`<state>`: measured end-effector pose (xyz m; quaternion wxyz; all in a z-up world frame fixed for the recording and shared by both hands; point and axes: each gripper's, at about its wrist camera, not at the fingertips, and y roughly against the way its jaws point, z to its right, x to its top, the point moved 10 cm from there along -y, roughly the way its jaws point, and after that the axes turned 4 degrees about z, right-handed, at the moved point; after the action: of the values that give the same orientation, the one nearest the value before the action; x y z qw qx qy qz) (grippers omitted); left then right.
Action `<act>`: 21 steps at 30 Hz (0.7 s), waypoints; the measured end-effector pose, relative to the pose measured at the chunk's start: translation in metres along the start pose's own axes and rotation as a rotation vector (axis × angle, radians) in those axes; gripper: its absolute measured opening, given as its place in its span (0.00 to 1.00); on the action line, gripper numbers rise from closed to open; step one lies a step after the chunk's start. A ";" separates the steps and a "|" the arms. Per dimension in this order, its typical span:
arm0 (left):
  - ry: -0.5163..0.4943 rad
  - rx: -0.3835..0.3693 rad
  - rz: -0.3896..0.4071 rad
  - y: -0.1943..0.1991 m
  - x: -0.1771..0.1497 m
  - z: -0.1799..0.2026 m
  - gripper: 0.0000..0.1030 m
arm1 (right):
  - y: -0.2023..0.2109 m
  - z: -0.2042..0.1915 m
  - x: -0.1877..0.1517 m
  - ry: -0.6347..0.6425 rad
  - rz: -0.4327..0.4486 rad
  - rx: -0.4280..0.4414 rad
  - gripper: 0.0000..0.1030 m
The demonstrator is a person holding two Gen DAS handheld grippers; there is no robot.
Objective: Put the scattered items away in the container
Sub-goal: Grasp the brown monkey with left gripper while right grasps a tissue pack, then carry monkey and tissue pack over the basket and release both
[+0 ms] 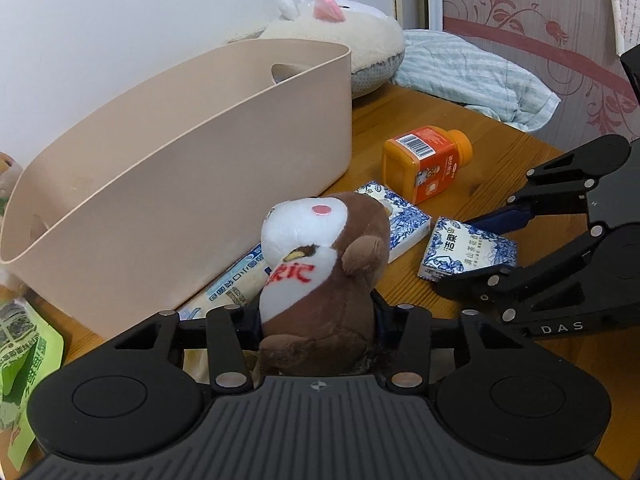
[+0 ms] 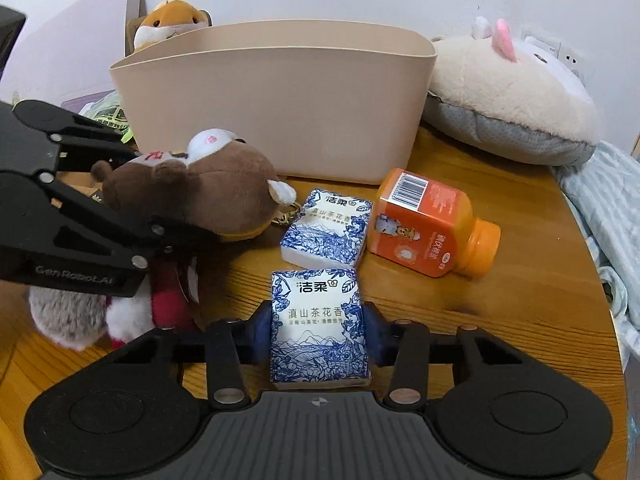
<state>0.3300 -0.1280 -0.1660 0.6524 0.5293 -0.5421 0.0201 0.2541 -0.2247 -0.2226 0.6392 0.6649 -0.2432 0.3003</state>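
Beige plastic bin, plain. Brown-and-white plush toy, red characters on chest. Tissue packs, white with blue floral print. Orange bottle, white barcode label. Wood-grain tabletop. Black tools.

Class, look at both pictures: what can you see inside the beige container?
Nothing shows inside the beige container: only bare inner wall and a handle hole. Its floor is hidden by the near wall, so its contents stay uncertain.

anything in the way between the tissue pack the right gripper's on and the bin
Partly. The right gripper is clamped on the near tissue pack. Straight ahead, a second tissue pack lies on the table between it and the beige container, whose near wall must also be cleared. Lifting over both looks unobstructed.
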 end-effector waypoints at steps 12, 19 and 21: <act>0.066 0.041 0.066 0.029 -0.001 -0.004 0.45 | 0.025 0.005 -0.004 -0.016 0.042 -0.048 0.41; 0.106 0.076 0.126 0.062 0.005 -0.010 0.45 | 0.052 0.002 0.011 0.001 0.100 -0.070 0.41; 0.118 0.091 0.155 0.075 0.010 -0.012 0.45 | 0.060 0.001 0.017 0.006 0.119 -0.073 0.41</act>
<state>0.2977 -0.0918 -0.1067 0.6551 0.5127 -0.5405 0.1262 0.2240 -0.2288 -0.1686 0.6448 0.6245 -0.2911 0.3308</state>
